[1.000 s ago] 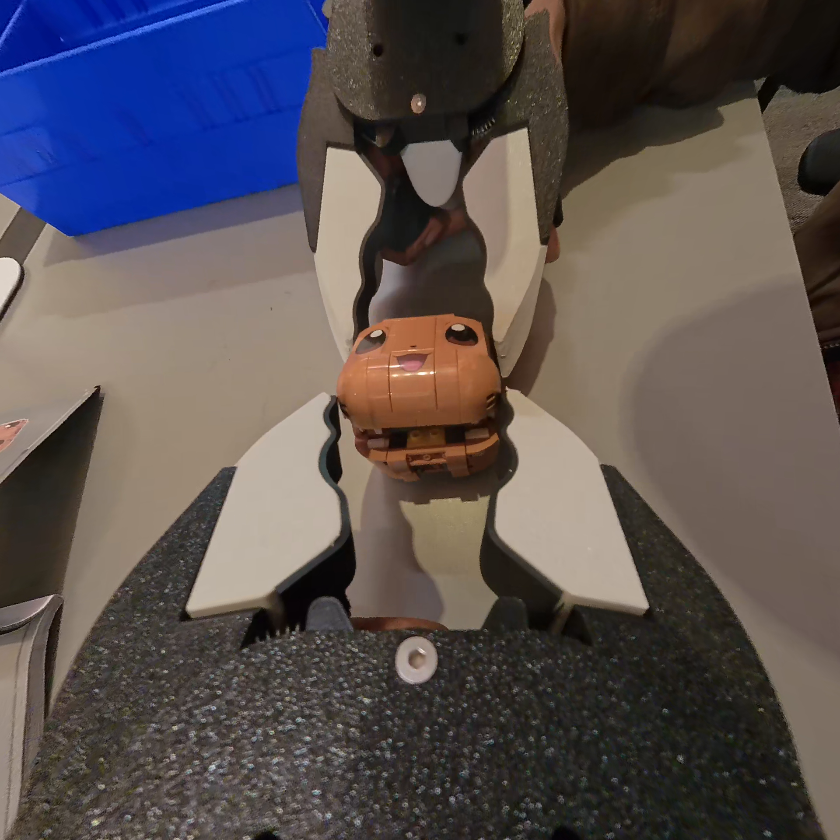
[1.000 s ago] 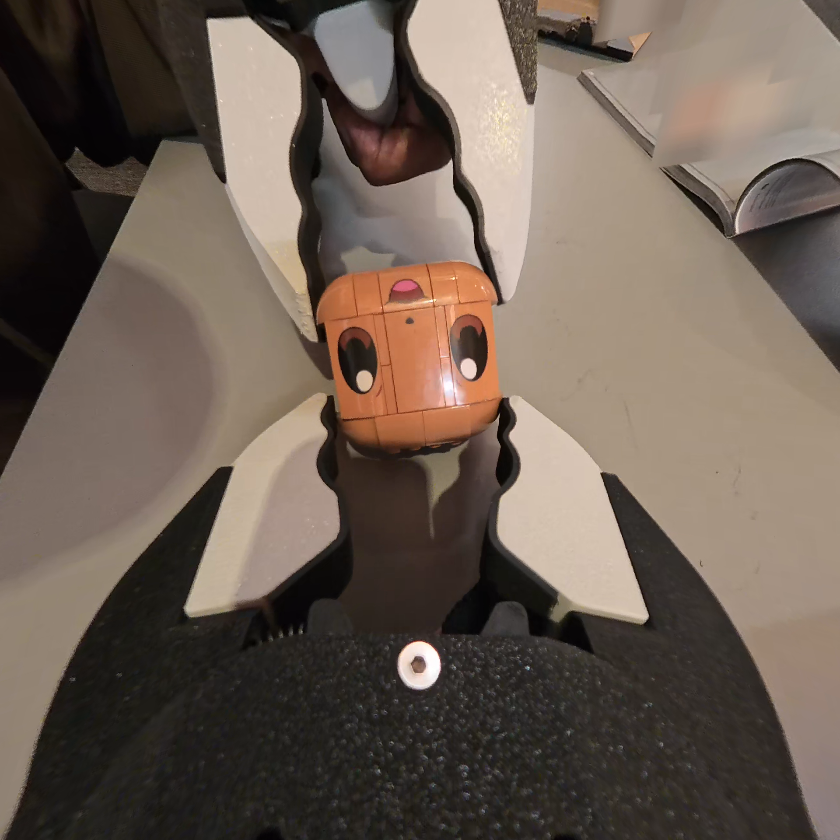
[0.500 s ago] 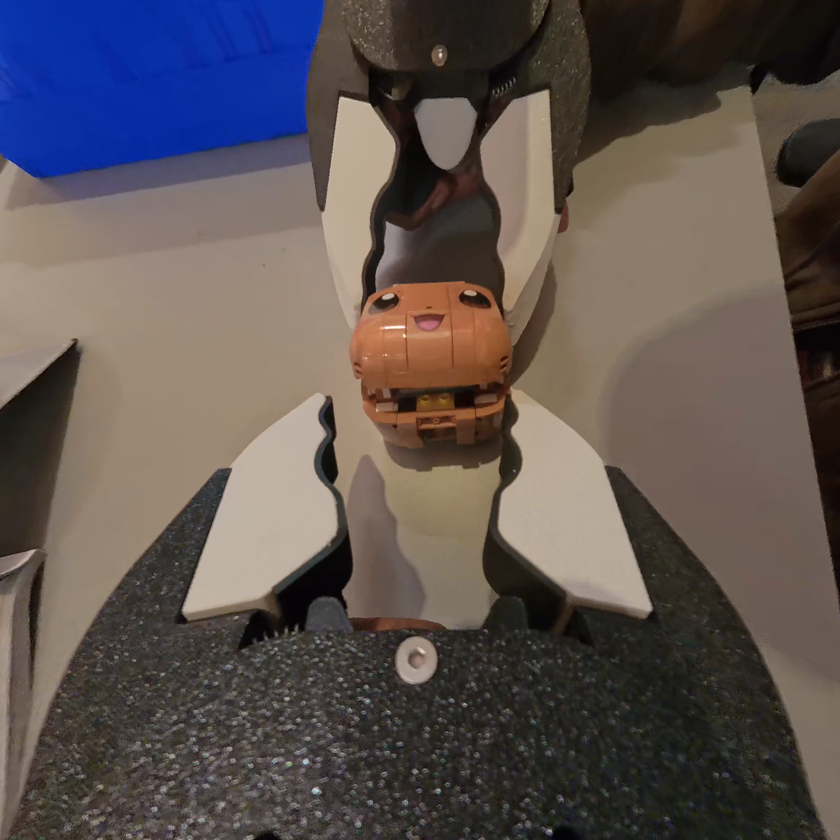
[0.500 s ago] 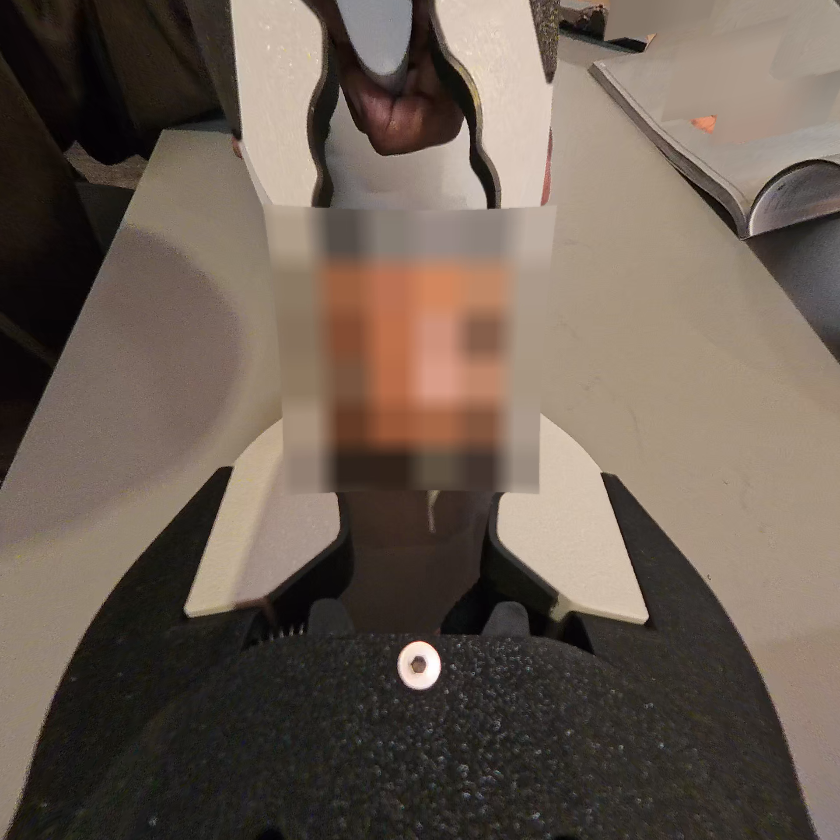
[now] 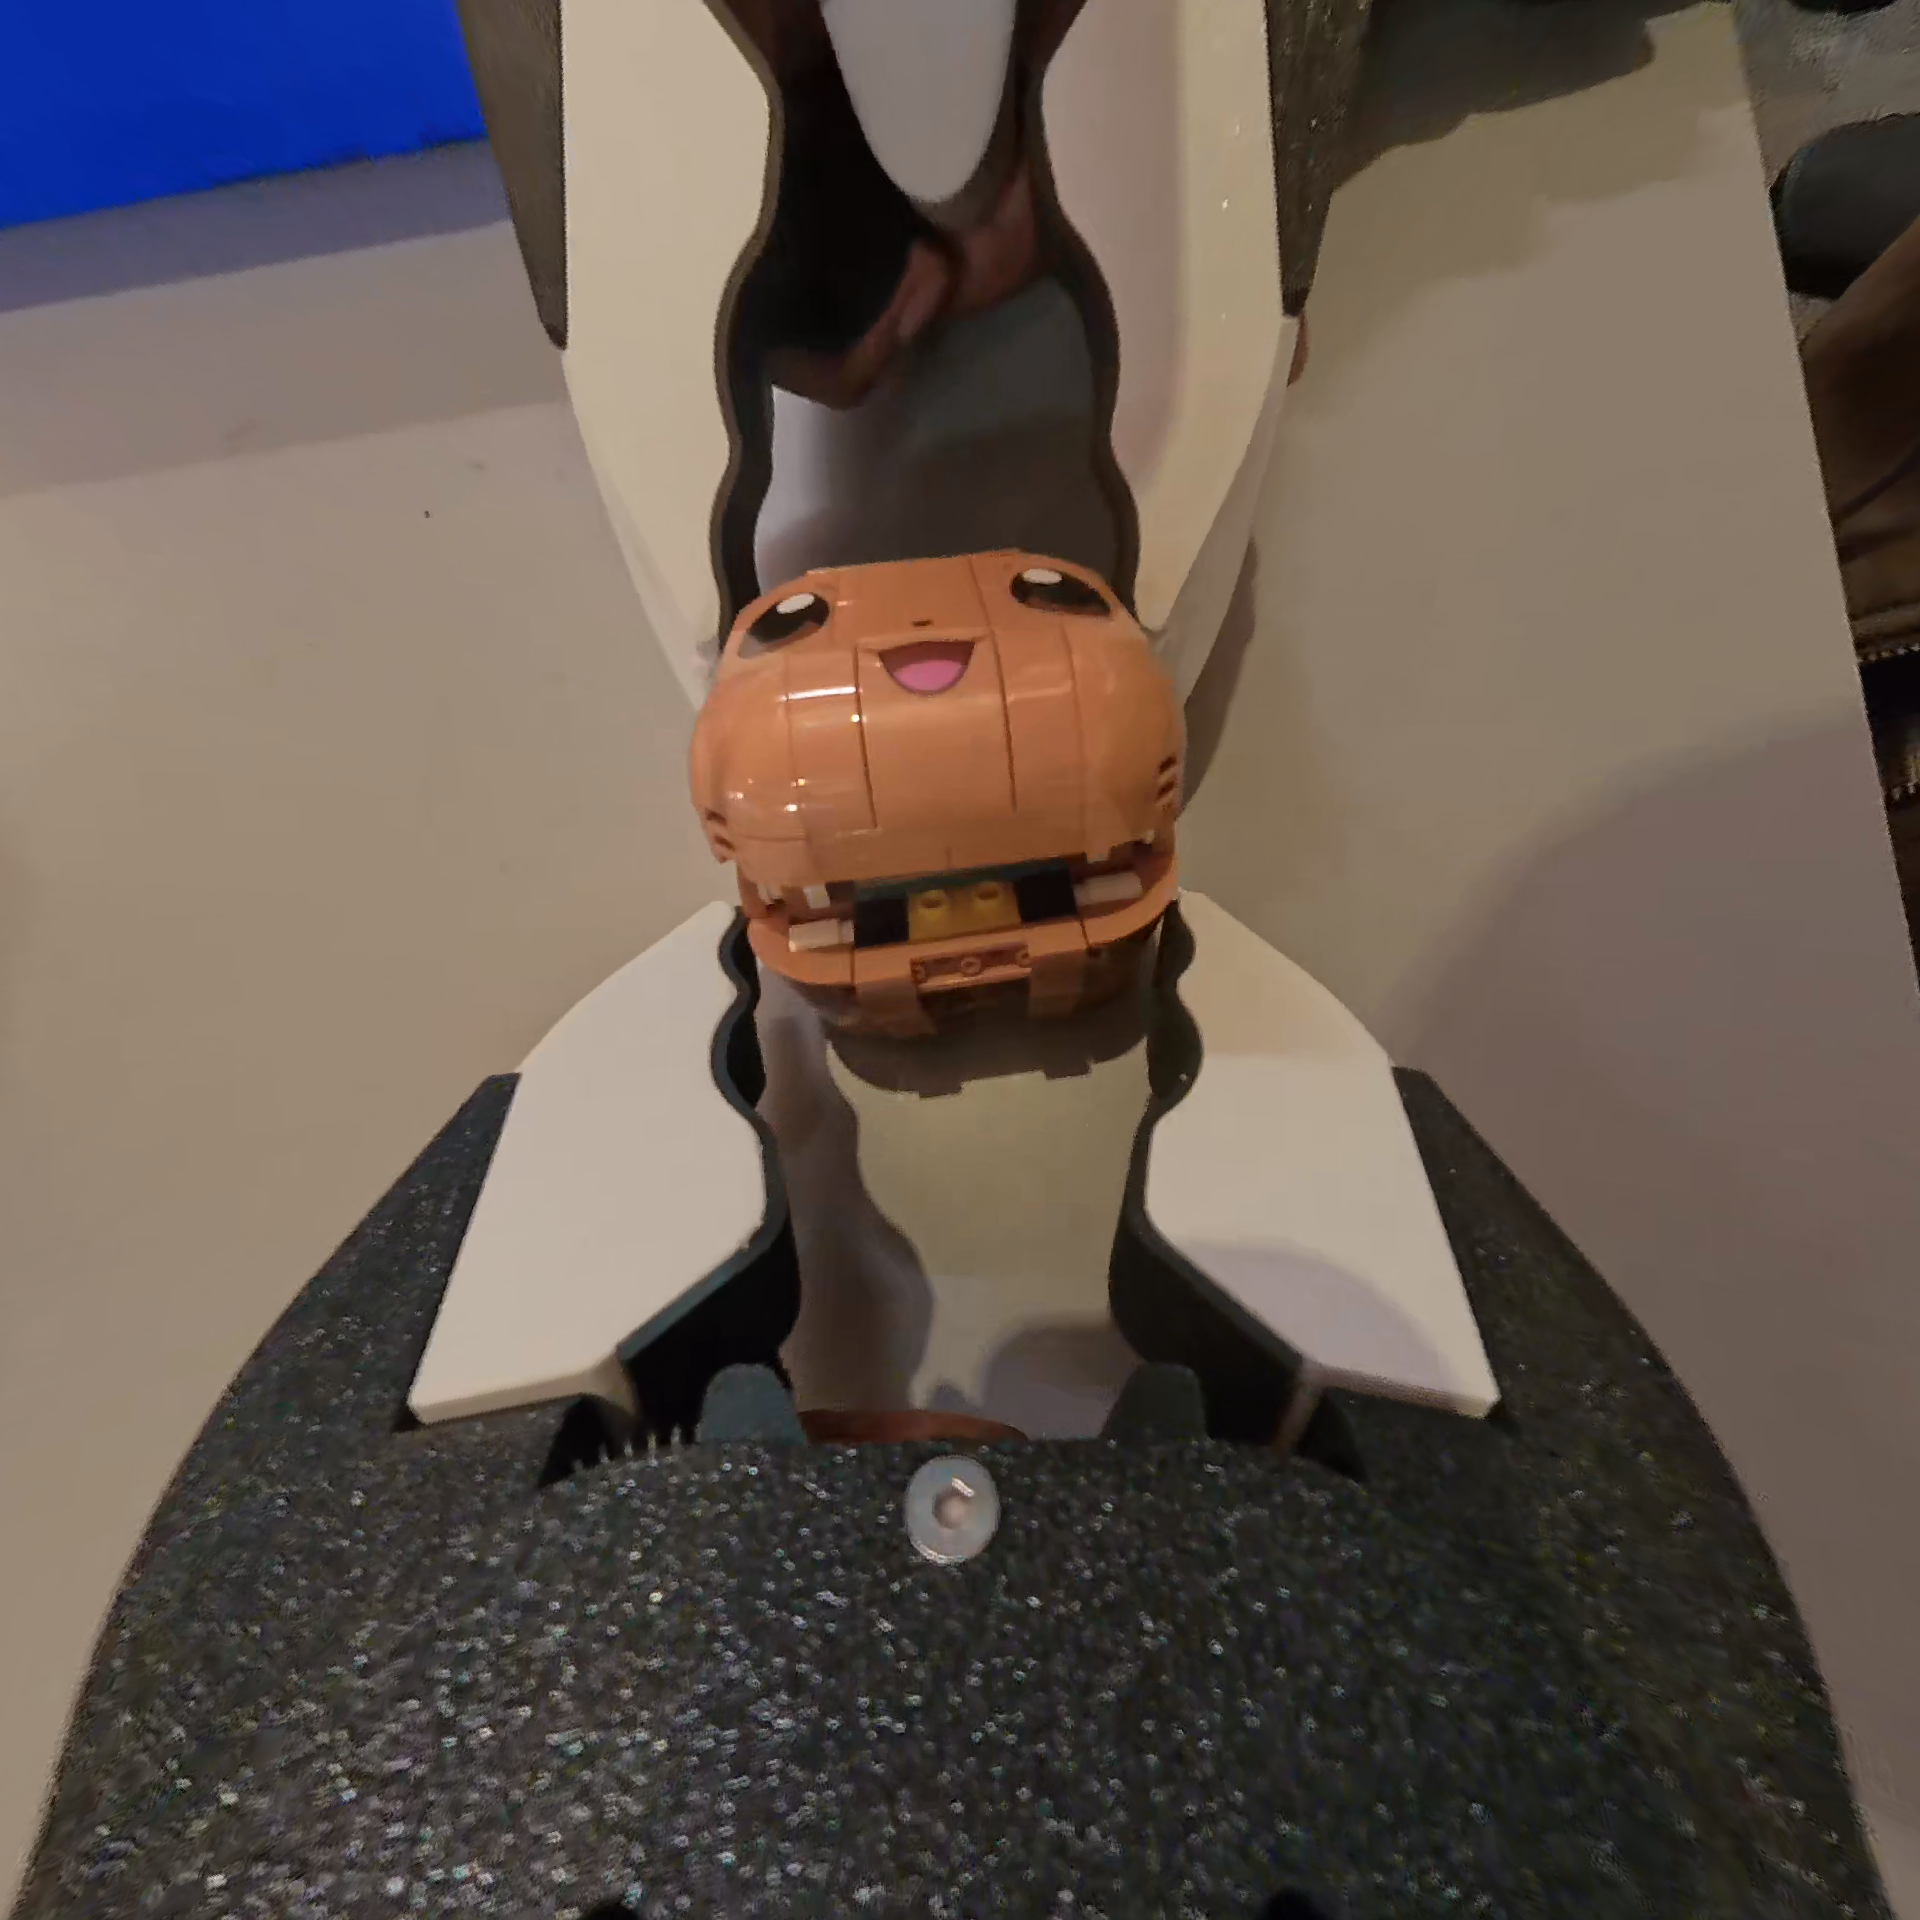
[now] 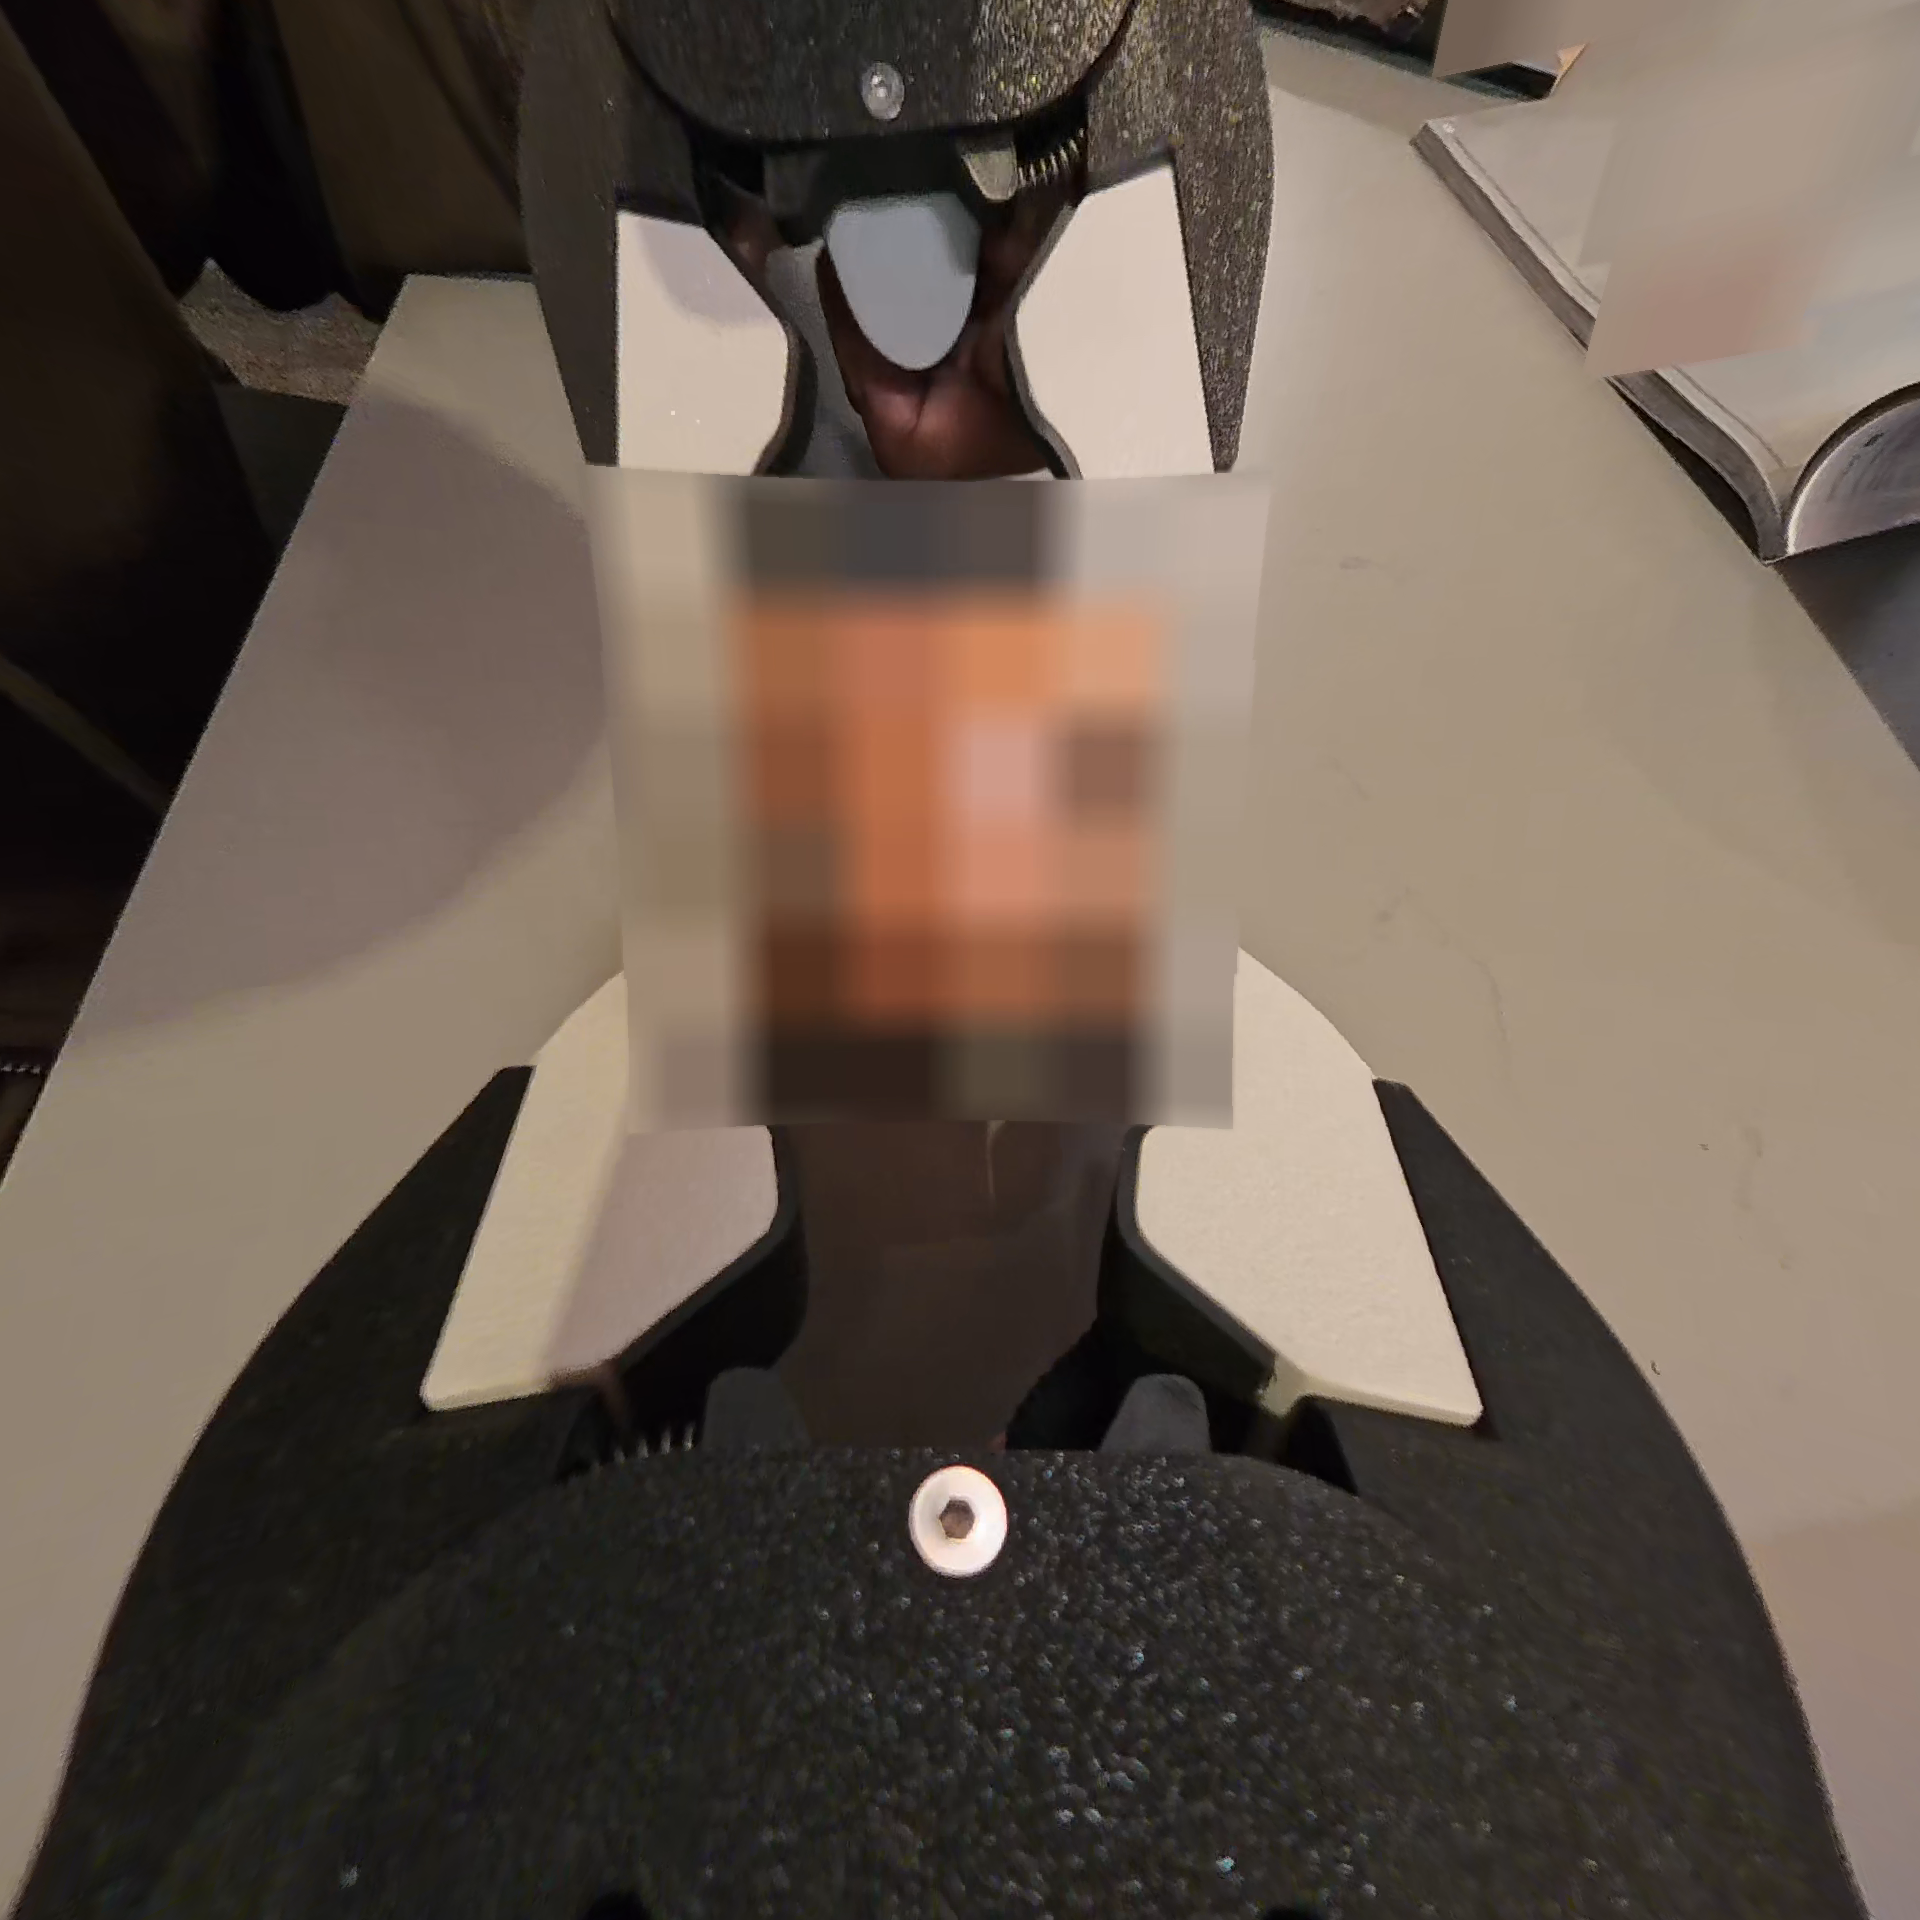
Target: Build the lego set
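Note:
A tan lego head (image 5: 935,769) with black eyes and a pink mouth hangs above the table (image 5: 312,831) between both grippers. In the left wrist view its open underside, with yellow and white bricks, faces me. My left gripper (image 5: 956,920) is shut on the head's lower end. My right gripper (image 5: 935,634) reaches in from the far side, its white fingers (image 5: 644,343) closed on the top end by the eyes. In the right wrist view a blurred patch covers the head and my right gripper's (image 6: 935,997) tips. The left gripper's fingers (image 6: 696,343) come in from the top.
A blue bin (image 5: 208,94) stands at the far left. An open booklet (image 6: 1766,416) lies at the right in the right wrist view. The table's edge (image 5: 1808,623) runs along the right, with a person's dark clothing (image 5: 1881,395) beyond it. A hand (image 6: 925,416) shows behind the left gripper. Both grippers' tips are close together, under 4 cm apart.
The head has tilted, so its face turns up and away from the left camera and more of the underside shows. Both grippers have kept their hold and moved a little closer together.

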